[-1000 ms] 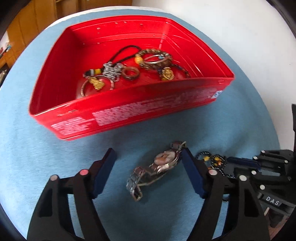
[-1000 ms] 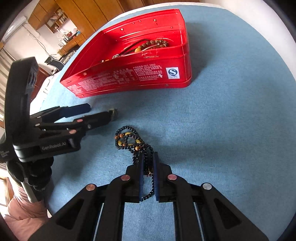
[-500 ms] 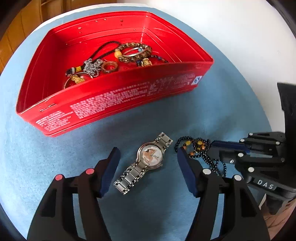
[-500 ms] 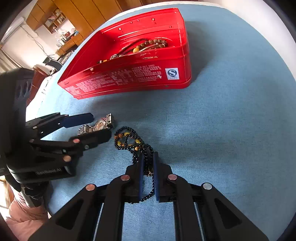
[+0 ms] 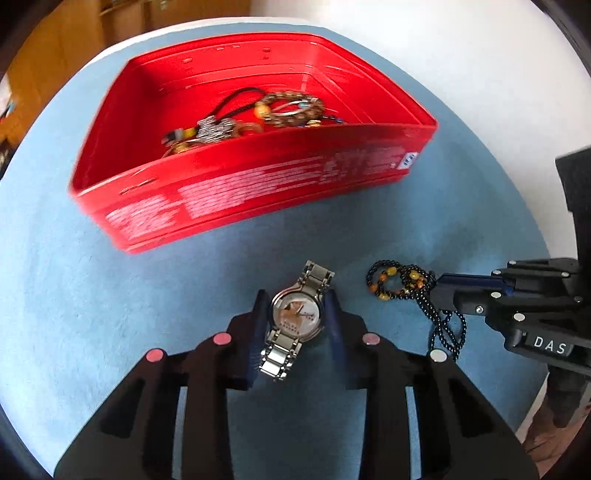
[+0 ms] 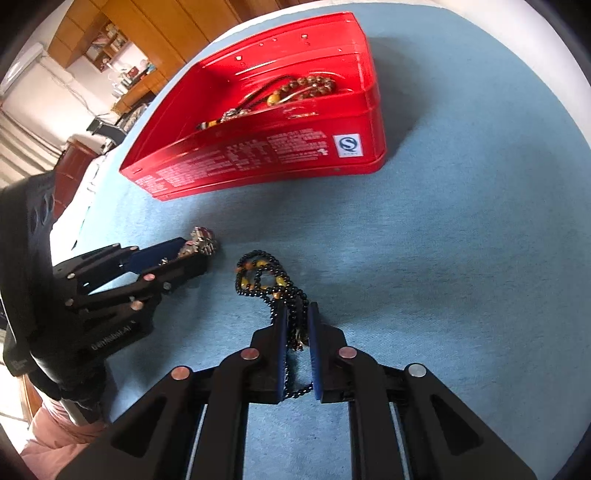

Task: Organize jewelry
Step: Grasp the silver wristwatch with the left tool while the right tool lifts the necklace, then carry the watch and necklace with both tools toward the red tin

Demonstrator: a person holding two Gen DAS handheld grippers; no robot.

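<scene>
On blue mat | L tool [image 5: 295, 314] clamps silver watch [image 5: 295, 314] | R tool [image 6: 297, 325] clamps black bead necklace [image 6: 264, 277]

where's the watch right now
In the left wrist view, the silver watch lies on the blue cloth between the left gripper fingers, left of the black bead necklace.

a home: wooden cabinets [image 6: 155, 33], cluttered shelves [image 6: 110, 40].

Bright daylight, soft shadows. Red box [image 5: 255, 192] motion-blurred in left view, w/ glare on rim; heavy fisheye warp + dark corners both views.
</scene>
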